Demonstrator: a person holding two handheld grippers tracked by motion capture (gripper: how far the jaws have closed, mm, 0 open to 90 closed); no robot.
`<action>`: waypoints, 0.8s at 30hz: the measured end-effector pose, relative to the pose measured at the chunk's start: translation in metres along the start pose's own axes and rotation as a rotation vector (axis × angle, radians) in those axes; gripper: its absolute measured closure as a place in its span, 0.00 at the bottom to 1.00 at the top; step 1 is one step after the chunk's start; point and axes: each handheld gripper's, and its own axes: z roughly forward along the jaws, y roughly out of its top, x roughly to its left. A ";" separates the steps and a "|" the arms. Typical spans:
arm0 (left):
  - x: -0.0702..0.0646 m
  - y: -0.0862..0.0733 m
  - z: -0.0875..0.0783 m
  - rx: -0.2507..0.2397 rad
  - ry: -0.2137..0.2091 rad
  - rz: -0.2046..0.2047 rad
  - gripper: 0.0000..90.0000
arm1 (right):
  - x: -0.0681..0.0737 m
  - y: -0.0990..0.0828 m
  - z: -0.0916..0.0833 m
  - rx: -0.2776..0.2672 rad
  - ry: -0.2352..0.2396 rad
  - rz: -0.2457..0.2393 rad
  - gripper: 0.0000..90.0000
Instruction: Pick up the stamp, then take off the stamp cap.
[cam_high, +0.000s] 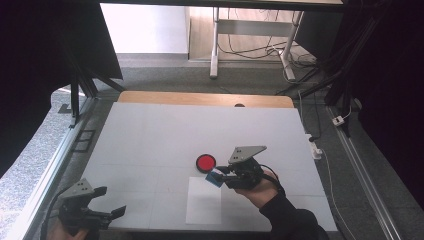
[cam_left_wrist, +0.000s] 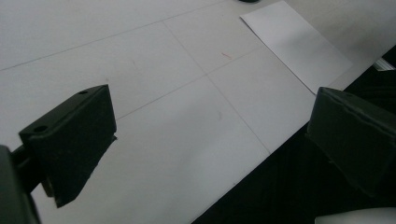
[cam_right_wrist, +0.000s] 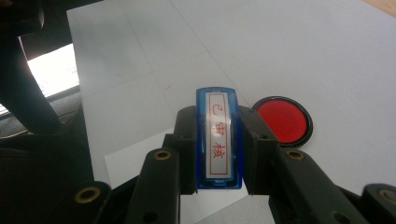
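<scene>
The right gripper (cam_right_wrist: 217, 140) pinches a blue stamp (cam_right_wrist: 218, 137) labelled "已审核" in red, ink pad (cam_right_wrist: 284, 121) at its 2 o'clock; the left gripper (cam_left_wrist: 210, 140) is spread.

White counter (cam_high: 150, 135) stretching wide, faint seam lines crossing its top. Along the far edge a strip of bare wood (cam_high: 205, 98) shows — with a small dark spot (cam_high: 239, 105) right at that edge, too small to tell what it is. Beyond the far edge, grey carpet (cam_high: 165, 80), white desk legs (cam_high: 215, 45) and a tangle of dark cables (cam_high: 260, 50). Off the right edge, a white cable (cam_high: 327, 165) trails along the floor beside a metal rail (cam_high: 365, 175) — black drapes (cam_high: 395, 75) hang on both sides.
</scene>
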 end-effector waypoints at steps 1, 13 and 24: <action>0.000 0.000 0.000 0.001 0.002 0.002 0.02 | 0.000 0.000 0.000 -0.001 -0.001 0.000 0.79; -0.002 0.004 0.005 0.027 -0.006 0.021 0.01 | 0.001 0.003 -0.005 -0.032 0.003 -0.003 0.79; -0.004 0.011 0.011 0.001 -0.040 0.040 0.00 | 0.001 0.005 -0.009 -0.050 0.014 -0.002 0.79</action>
